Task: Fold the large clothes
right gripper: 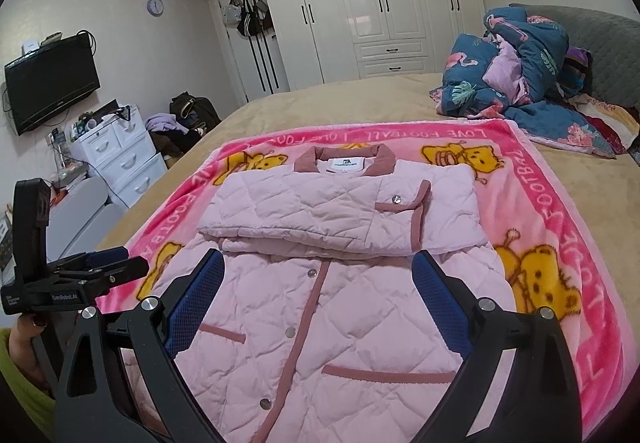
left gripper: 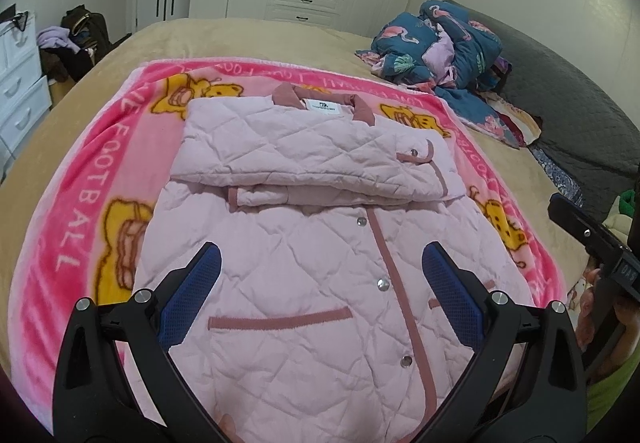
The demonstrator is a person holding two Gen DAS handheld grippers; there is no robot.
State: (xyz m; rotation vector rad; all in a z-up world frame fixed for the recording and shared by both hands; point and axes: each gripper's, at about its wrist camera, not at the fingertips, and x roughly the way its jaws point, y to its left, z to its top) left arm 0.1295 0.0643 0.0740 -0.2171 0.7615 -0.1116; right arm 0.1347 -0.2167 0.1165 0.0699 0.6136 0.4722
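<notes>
My left wrist camera is looking forward between my spread fingers [left gripper: 452, 295], sitting low and close over the near hem of the pink quilted jacket [left gripper: 304, 283]. My right wrist camera is facing the same way from just beside it, angled slightly leftward. Both are sharing the jacket, the pink blanket [right gripper: 560, 211], the bed [right gripper: 360, 99] and the white wardrobe [right gripper: 380, 3] beyond.

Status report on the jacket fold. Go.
Left gripper open, right gripper open, both empty over pink quilted jacket. Sleeves folded across chest, lower half flat. Nothing in the way.
</notes>
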